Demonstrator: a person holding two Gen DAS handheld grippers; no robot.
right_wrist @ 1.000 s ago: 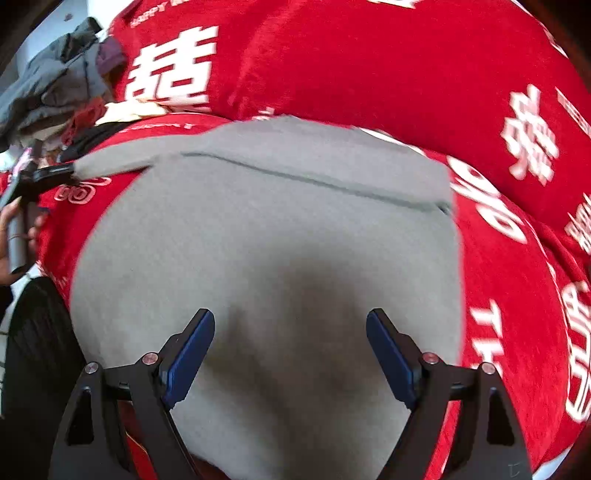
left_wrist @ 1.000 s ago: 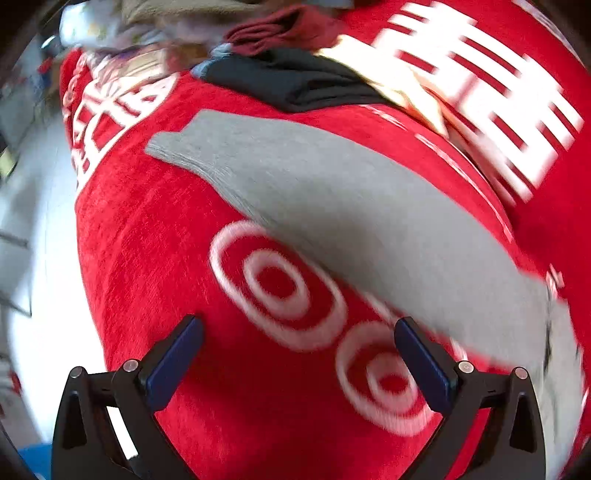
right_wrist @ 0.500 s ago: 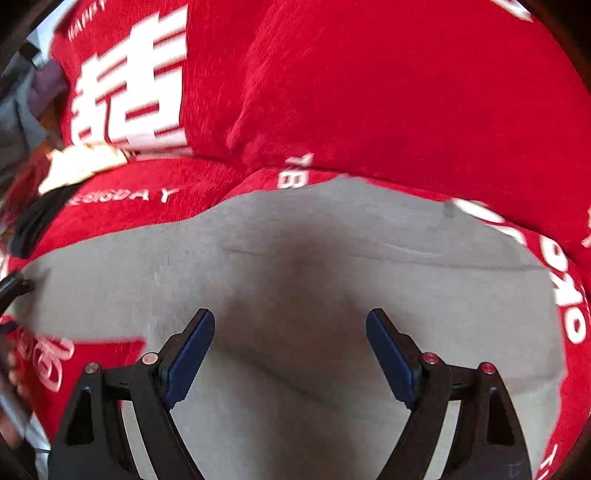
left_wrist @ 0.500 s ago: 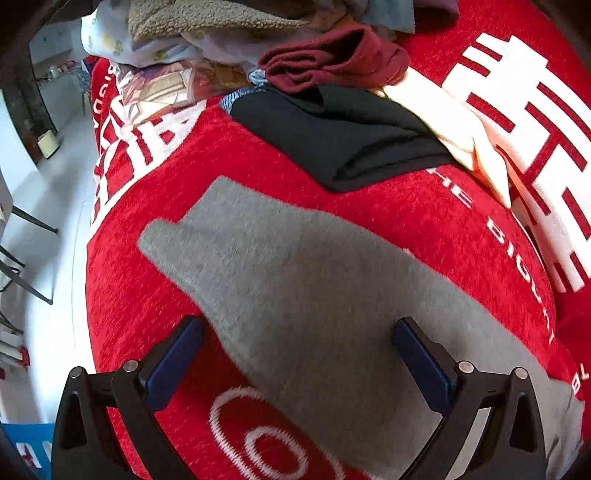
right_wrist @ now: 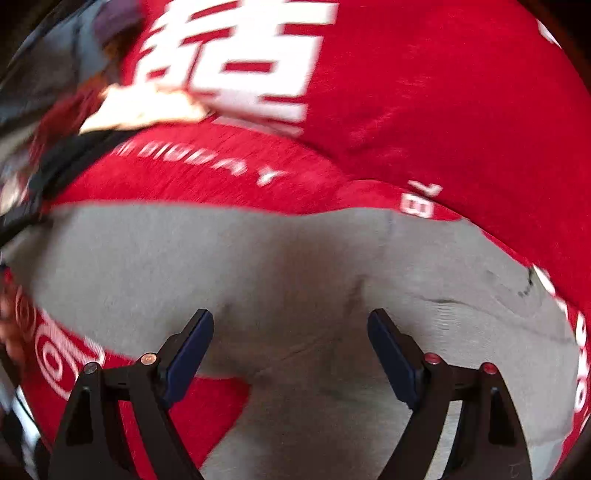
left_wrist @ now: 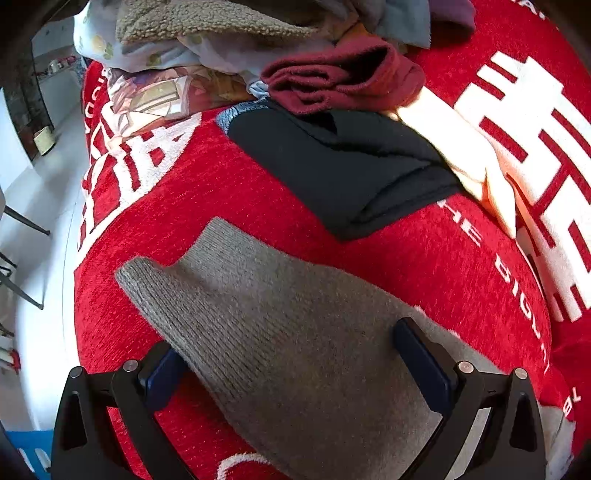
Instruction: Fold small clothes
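Grey knit garment (left_wrist: pixel 288 343) lies flat on the red cover (left_wrist: pixel 229 192) with white lettering, looks like a sofa or bed, can't tell which. One narrow end, sleeve or leg, points away toward the far-left edge in the left wrist view. Left gripper (left_wrist: pixel 291 365) is wide open, holding nothing, straddling the grey knit: one finger near the garment's left edge over red fabric, the other over the grey. Right gripper (right_wrist: pixel 291 354) is also wide open and empty, poised over a broader part of the garment (right_wrist: pixel 295 266); right view is motion-blurred, so contact with the cloth is unclear. Faint creases show between its fingers. Beyond the garment, well apart from it: black piece (left_wrist: pixel 343 166), maroon piece (left_wrist: pixel 340 81), cream piece (left_wrist: pixel 454 147), and a mixed pile (left_wrist: pixel 207 33) at the back. Judgement: this is the pre-grasp stage of the first fold, garment spread, nothing pinched yet. Next move needs each gripper to drop onto an edge and close on a single layer without catching the plush cover underneath. The knit looks soft and stretchy, so it should be lifted evenly from both sides or the fold will skew.
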